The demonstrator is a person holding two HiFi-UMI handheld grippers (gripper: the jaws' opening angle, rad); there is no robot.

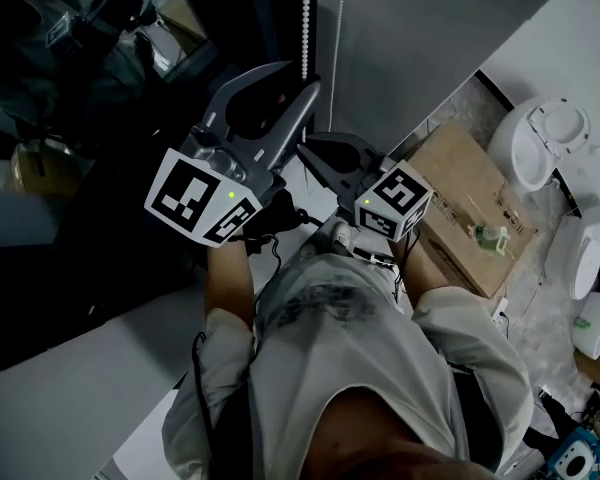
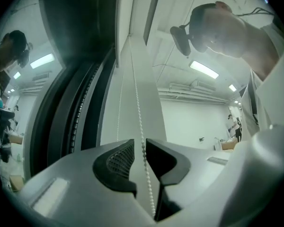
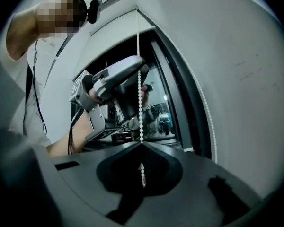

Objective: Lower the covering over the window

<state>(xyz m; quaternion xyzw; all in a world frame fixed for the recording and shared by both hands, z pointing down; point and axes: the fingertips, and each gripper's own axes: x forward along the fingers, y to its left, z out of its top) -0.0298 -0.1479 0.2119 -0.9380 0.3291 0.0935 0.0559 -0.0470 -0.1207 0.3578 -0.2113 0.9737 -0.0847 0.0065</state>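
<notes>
A white bead chain hangs beside the grey roller blind at the dark window. My left gripper is raised highest; in the left gripper view its jaws stand a little apart, with the chain running through the gap close to the right pad. My right gripper sits just below it. In the right gripper view its tips meet on the same chain, which leads up to the left gripper. A second strand hangs along the blind.
Dark window glass fills the left, with a white sill under it. On the floor to the right lie a cardboard box and white toilets. The person's torso is directly below both grippers.
</notes>
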